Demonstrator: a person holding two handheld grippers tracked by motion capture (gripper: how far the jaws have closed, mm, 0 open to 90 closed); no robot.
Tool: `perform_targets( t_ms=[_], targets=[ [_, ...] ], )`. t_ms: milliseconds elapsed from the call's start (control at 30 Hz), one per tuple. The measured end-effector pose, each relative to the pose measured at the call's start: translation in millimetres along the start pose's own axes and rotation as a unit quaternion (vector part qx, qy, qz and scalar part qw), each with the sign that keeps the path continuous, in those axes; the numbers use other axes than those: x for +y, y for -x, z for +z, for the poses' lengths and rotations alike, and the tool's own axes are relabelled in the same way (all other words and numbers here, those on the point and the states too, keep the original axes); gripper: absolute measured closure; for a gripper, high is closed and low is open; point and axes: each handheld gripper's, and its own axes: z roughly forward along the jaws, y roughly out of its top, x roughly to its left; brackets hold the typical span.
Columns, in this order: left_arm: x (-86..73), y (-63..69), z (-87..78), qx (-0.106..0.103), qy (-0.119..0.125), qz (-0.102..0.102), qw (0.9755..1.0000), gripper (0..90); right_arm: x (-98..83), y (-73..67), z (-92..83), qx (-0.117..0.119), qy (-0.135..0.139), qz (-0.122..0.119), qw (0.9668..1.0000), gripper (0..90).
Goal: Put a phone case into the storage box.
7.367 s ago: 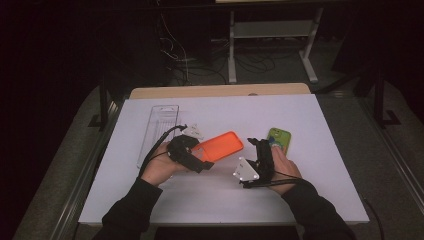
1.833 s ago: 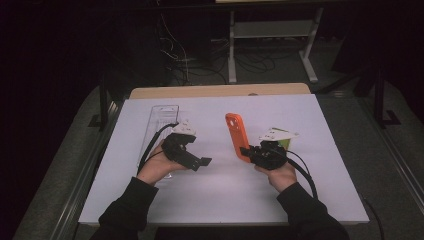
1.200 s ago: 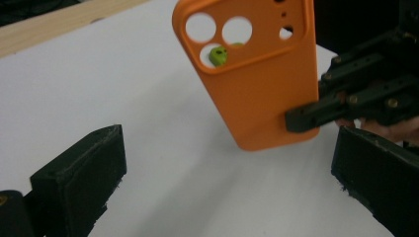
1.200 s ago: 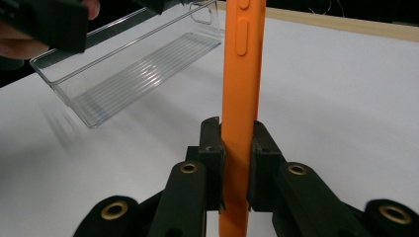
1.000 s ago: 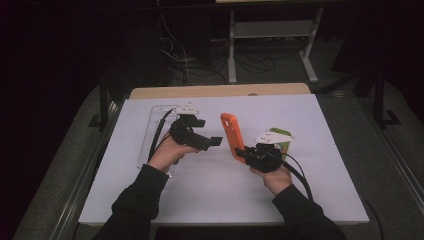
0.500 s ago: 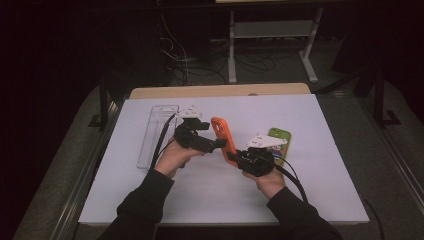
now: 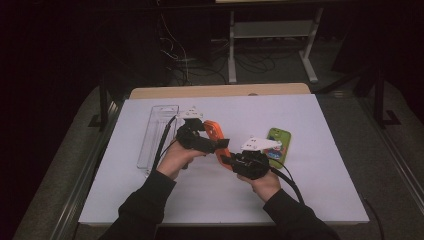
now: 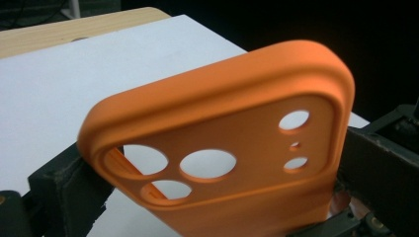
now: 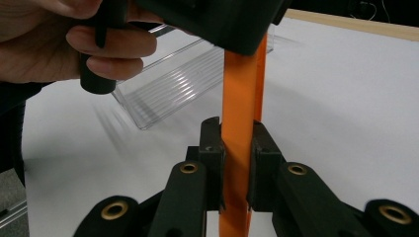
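**Orange case held between both grippers above the mat**

Hidden/unclear: in the high view the orange phone case (image 7: 216, 137) is mostly covered by the left gripper (image 7: 200, 141) and right gripper (image 7: 231, 159); only its upper end and a strip of one edge show. In the left gripper view the case's lower part is cut off by the frame edge, and a black jaw sits on each side of it. Looks like contact on both sides, but the pad faces themselves are hidden, so I can't tell whether it's clamped.

Right gripper view is clear: jaws narrow, pads pressed on both faces of the case, seen edge-on as a thin vertical orange strip.

Case: matte, soft-looking, rounded corners, raised lip, round camera cutouts. It's off the white mat (image 7: 310, 190), near its middle.

Also on the mat: clear ribbed plastic tray (image 7: 152, 135) on the left, green phone case (image 7: 278, 142) on the right, partly behind the right gripper's grey plate.
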Motion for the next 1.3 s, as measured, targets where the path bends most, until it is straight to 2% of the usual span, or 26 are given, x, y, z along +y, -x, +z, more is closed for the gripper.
perform_targets(
  t_ms=[333,567,733,933,1300],
  targets=[
    [0.0,0.2,-0.9,-0.004,0.008,-0.004,1.0000,0.4,-1.1,-1.5,2.8,0.003,-0.006,0.000,1.0000,78.8],
    [-1.7,-1.9,-3.0,0.001,0.017,-0.009,0.9998,8.7,-2.0,-2.5,5.0,0.004,-0.014,0.000,0.9999,78.8],
    [-2.0,-0.6,-2.6,0.003,0.021,0.003,0.9998,10.6,-2.9,-3.2,6.8,0.002,-0.018,0.000,0.9998,78.7],
    [-2.8,1.8,-1.2,0.003,0.016,-0.001,0.9999,12.7,-4.6,-2.1,9.2,0.003,-0.024,-0.004,0.9997,78.6],
    [-1.5,5.5,-1.0,0.005,0.009,0.016,0.9998,15.1,-6.7,-1.2,12.0,0.009,-0.035,-0.004,0.9993,76.1]
  ],
)
